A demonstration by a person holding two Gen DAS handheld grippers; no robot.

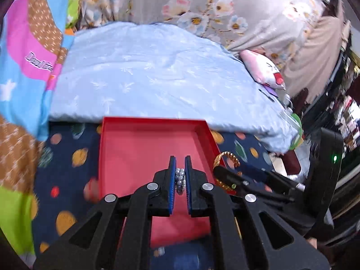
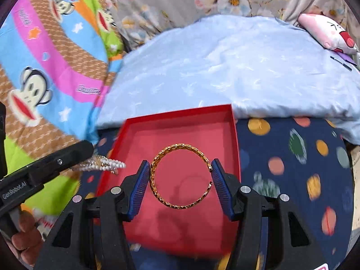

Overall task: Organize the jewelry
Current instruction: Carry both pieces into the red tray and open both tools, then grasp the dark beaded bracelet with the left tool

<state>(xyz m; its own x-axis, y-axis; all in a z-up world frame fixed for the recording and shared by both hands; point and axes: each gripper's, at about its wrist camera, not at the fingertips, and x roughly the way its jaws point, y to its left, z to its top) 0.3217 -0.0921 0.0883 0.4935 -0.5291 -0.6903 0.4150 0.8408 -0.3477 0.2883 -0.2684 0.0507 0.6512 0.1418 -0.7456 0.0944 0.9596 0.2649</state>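
Note:
A red open box [image 1: 144, 148] lies on the dark blue dotted sheet; it also shows in the right wrist view [image 2: 191, 132]. My left gripper [image 1: 180, 175] is shut on a string of silvery pearl beads [image 1: 180, 178] above the box floor. In the right wrist view the pearls [image 2: 105, 165] stick out of the left gripper's fingers [image 2: 67, 157] at the box's left rim. My right gripper [image 2: 180, 180] is shut on a gold open bangle [image 2: 180, 177], held above the box. The bangle [image 1: 226, 159] shows at the box's right rim in the left wrist view.
A light blue pillow [image 1: 157, 76] lies just behind the box. A colourful cartoon blanket [image 2: 45, 67] is to the left. A pink and white plush toy [image 1: 265, 69] sits at the right, and grey floral fabric [image 1: 202, 6] lies behind.

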